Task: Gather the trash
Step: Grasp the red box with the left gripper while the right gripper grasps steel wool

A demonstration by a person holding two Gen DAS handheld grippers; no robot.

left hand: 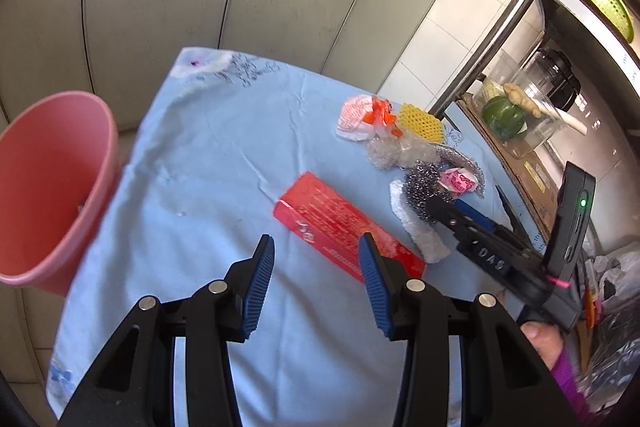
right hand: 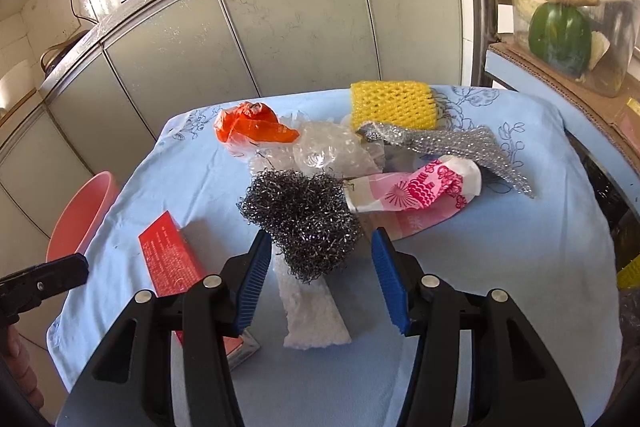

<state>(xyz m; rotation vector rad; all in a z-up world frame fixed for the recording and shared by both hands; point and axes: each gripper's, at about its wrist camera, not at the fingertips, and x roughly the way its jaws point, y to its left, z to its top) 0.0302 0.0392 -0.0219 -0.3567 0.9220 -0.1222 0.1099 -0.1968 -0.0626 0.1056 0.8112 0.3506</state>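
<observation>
Between the right gripper's (right hand: 322, 281) spread, empty jaws at twelve o'clock sits the scourer (right hand: 306, 221), while the left gripper (left hand: 317, 285), also agape, has the red box (left hand: 348, 227) slanting toward one o'clock.

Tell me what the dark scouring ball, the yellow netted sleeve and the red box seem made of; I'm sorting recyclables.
The scouring ball looks like steel wool: tangled, glinting dark metal curls. The yellow netted sleeve seems soft foam mesh, matte, with open diamond holes, probably fruit padding. The red box appears to be printed cardboard with a slightly glossy face and crisp folded edges, though a plastic coating can't be ruled out.
</observation>
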